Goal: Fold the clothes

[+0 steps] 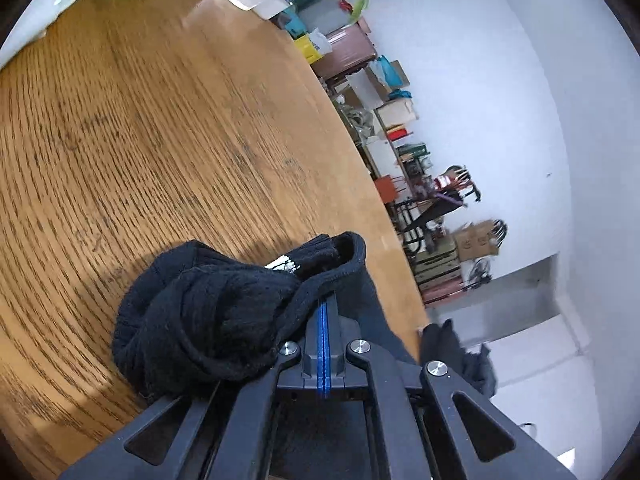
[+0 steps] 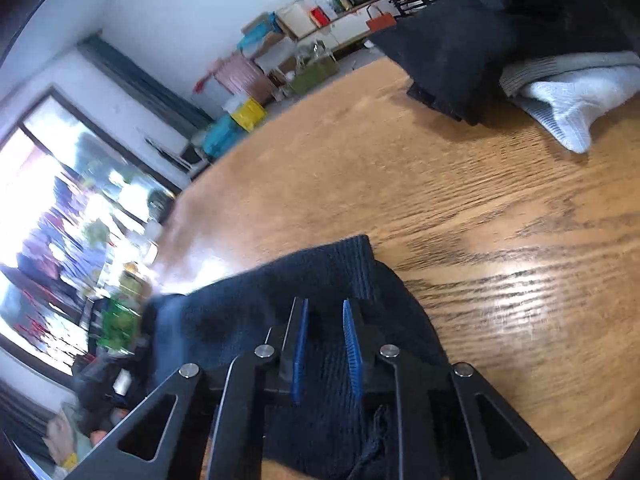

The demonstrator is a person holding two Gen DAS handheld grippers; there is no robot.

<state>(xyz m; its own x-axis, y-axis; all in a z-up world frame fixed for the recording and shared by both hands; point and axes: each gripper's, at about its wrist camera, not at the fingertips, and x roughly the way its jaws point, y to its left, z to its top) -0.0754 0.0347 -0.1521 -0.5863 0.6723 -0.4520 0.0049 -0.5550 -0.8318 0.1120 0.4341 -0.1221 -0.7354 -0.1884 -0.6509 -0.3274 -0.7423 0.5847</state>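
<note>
The left tool (image 1: pixel 325 312) is clamped shut, its blue pads pressed together on the ribbed cuff of a black sock (image 1: pixel 208 312). The rest of that sock is bunched in a rounded heap to the left of the fingers, resting on the wooden surface (image 1: pixel 160 120) close to its curved right-hand edge. The sock has no clear long axis here; its open cuff points up and away from the camera, toward that edge. More dark cloth (image 1: pixel 460 348) hangs off the surface edge just to the right of the tool.

The right tool (image 2: pixel 326 344) stands partly open, with a plain gap between its blue pads. A dark sock (image 2: pixel 320 280) lies flat on the surface beneath and between the fingers; the pads do not appear to press on it. Its long axis runs from the camera's lower edge up and slightly right, the ribbed squared end pointing toward the middle of the surface. Further on, near the far right edge, a white and grey sock (image 2: pixel 568 100) lies beside a heap of dark clothes (image 2: pixel 460 56), touching it.
</note>
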